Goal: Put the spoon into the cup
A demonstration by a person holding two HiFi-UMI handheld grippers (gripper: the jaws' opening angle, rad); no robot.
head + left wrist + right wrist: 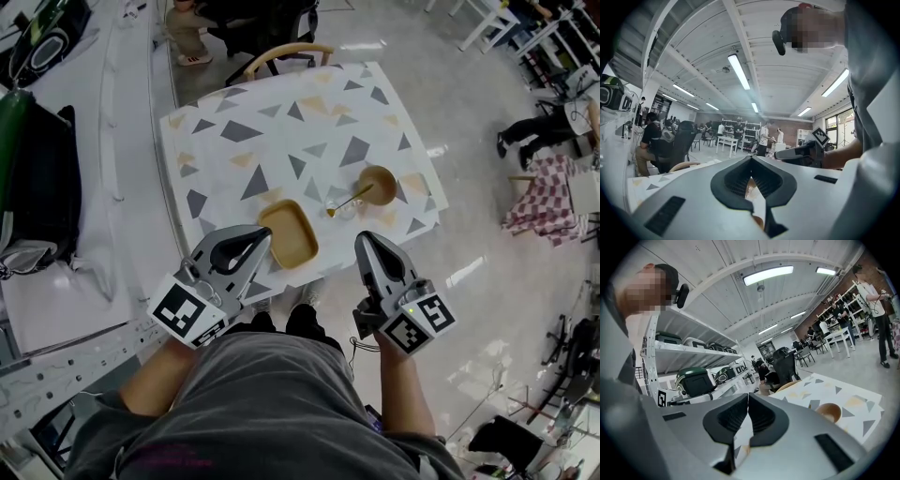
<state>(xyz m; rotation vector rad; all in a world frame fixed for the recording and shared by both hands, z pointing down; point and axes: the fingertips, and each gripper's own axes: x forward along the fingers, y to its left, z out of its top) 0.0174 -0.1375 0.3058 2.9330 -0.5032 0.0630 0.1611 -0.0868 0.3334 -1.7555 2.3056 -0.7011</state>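
Observation:
A gold spoon (350, 199) stands slanted in a small clear glass cup (339, 206) on the patterned table, its handle leaning toward a wooden bowl (378, 184). Both grippers hang near my body, off the table's near edge. My left gripper (264, 235) is shut and empty, its tip by the near corner of a square wooden plate (289, 234). My right gripper (364, 241) is shut and empty too, a short way nearer than the cup. In the left gripper view the jaws (751, 162) meet with nothing between them. The right gripper view shows the same (747, 398), with the bowl (828, 412) beyond.
The white tablecloth (281, 131) carries grey and tan triangles. A wooden chair (281, 56) stands at the far side. Grey shelving with cases (37, 187) runs along the left. People sit and stand further off in the room.

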